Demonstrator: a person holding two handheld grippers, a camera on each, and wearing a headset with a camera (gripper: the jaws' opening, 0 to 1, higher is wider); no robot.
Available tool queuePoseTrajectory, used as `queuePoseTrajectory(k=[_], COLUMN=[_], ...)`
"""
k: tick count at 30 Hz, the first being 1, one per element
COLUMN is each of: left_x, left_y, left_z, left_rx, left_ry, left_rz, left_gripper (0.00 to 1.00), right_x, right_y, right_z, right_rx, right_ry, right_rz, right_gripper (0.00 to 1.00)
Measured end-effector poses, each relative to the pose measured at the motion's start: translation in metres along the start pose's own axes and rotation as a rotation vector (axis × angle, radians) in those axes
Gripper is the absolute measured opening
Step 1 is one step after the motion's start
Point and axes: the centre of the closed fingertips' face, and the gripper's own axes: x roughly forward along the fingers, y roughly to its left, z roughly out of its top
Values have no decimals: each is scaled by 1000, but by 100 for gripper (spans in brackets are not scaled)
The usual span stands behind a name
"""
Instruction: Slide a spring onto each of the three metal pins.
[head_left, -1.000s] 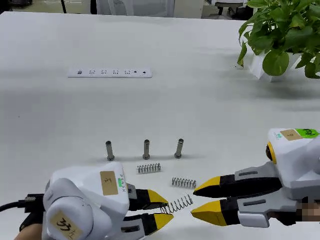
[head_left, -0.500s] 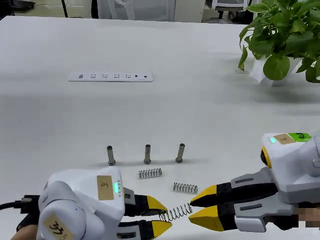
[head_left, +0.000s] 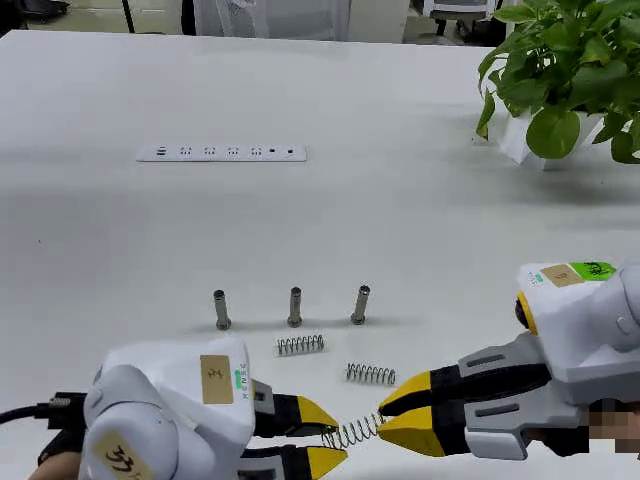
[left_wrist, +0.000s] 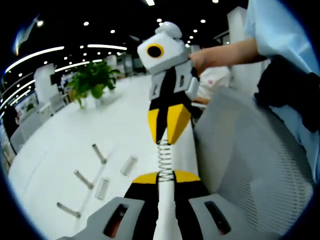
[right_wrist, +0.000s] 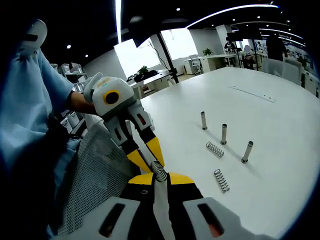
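The left gripper (head_left: 338, 438), its yellow wedge tips pinched together, clamps 1 end of a thin wire coil spring (head_left: 352, 431). The right gripper (head_left: 381, 416) nips the other end. Beyond them, 3 smooth steel pins (head_left: 295, 306) stand upright on the matte white table (head_left: 120, 240), with 2 loose springs (head_left: 300, 345) lying beside them.

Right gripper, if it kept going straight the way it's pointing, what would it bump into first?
Most likely the left gripper. It faces the right gripper tip to tip, each pinching one end of the same spring, so pushing on would squash that spring, then hit the left gripper.
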Motion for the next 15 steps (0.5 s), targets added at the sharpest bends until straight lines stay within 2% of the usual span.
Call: queuePoseTrajectory(k=[9,15], left_x=[1,4], left_y=[1,2], left_z=[2,5], left_rx=[-9,-36], left_ry=[-7,-19], left_rz=[5,15], left_gripper=[10,9], right_x=[-2,-3], right_y=[3,5], right_z=[6,16], right_rx=[-44,-114], right_ry=[20,31], right_rz=[-17,-54], right_gripper=[11,11])
